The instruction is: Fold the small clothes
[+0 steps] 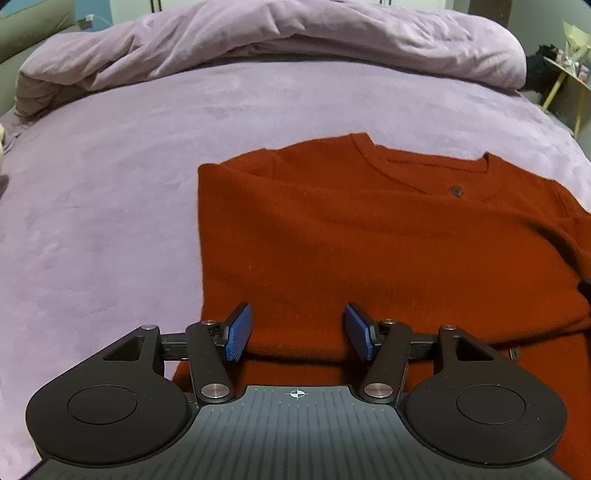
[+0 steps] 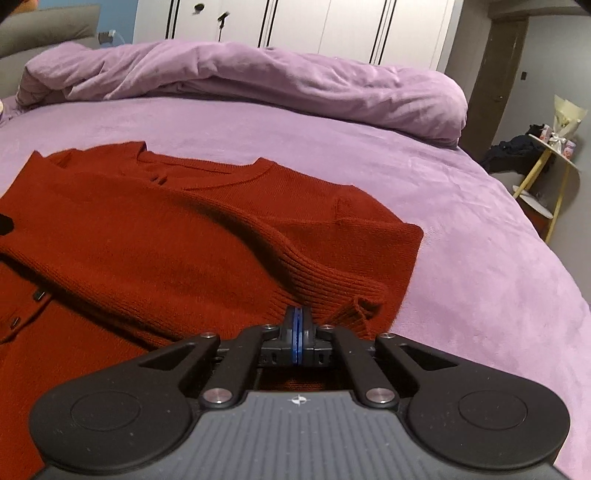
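Note:
A rust-red knit cardigan (image 1: pixel 369 240) with small dark buttons lies on the purple bed sheet (image 1: pixel 110 221), its left side folded in to a straight edge. My left gripper (image 1: pixel 298 332) is open, its blue pads (image 1: pixel 240 332) apart just above the cardigan's near hem, holding nothing. In the right wrist view the cardigan (image 2: pixel 166 240) has its right sleeve laid across the body. My right gripper (image 2: pixel 298 332) is shut on the ribbed sleeve cuff (image 2: pixel 343 295) at the cardigan's right side.
A bunched purple duvet (image 2: pixel 258 81) lies across the far side of the bed. White wardrobe doors (image 2: pixel 314 26) stand behind. A small yellow-legged side table (image 2: pixel 550 166) with items stands to the right of the bed.

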The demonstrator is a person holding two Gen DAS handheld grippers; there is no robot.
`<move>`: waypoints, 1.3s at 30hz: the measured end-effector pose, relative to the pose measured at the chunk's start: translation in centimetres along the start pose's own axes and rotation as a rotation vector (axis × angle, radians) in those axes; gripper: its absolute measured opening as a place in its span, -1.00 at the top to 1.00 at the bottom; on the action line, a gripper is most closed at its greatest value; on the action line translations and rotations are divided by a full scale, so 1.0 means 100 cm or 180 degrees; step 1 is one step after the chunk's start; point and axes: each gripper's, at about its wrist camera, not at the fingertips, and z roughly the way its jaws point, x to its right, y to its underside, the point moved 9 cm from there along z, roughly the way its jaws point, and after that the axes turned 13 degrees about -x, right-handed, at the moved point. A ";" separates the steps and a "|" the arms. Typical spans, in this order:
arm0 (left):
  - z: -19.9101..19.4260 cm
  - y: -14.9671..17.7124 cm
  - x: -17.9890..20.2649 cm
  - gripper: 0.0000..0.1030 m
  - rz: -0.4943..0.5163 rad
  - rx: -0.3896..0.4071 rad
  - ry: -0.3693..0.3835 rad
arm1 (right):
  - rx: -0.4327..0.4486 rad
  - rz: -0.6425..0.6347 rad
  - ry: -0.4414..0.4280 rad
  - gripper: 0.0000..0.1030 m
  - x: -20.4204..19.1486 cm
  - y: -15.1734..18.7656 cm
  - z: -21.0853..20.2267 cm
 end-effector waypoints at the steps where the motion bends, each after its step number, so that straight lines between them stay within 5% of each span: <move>1: -0.003 0.004 0.000 -0.19 0.0048 -0.0026 -0.0010 | -0.0007 -0.0002 0.0020 1.00 0.002 -0.002 -0.002; 4: -0.017 0.024 -0.002 -0.14 0.0264 -0.0027 -0.0072 | 0.0012 0.0297 0.0384 1.00 0.029 0.001 -0.013; 6: -0.026 0.051 -0.011 -0.09 0.0335 -0.0107 -0.0064 | -0.0226 0.0683 0.0692 0.55 0.063 0.017 -0.019; 10: -0.052 0.107 -0.035 -0.09 0.0329 -0.0119 0.0019 | -0.0358 0.1280 -0.0432 0.52 0.080 0.071 -0.061; 13: -0.072 0.152 -0.056 -0.09 0.0135 -0.0153 0.0128 | -0.0654 0.1283 -0.0949 0.49 0.066 0.130 -0.100; 18: -0.093 0.205 -0.073 -0.09 -0.0225 -0.0327 0.0603 | -0.0829 0.1546 -0.1143 0.43 0.054 0.208 -0.154; 22: -0.098 0.221 -0.079 -0.09 -0.0278 -0.0392 0.0513 | -0.0932 0.1671 -0.1361 0.43 0.050 0.224 -0.165; 27: -0.096 0.235 -0.072 -0.05 -0.0351 -0.0562 0.0834 | -0.1053 0.1956 -0.1711 0.47 0.045 0.233 -0.156; 30: -0.087 0.241 -0.071 0.03 -0.0391 -0.0697 0.0905 | -0.1097 0.2019 -0.1771 0.69 0.042 0.238 -0.152; 35: -0.088 0.239 -0.073 0.78 -0.0453 -0.0729 0.1096 | -0.1125 0.2076 -0.1926 0.90 0.040 0.240 -0.152; 39: -0.103 0.231 -0.073 0.82 -0.0325 -0.0509 0.0937 | -0.0999 0.2294 -0.2329 0.91 0.039 0.230 -0.156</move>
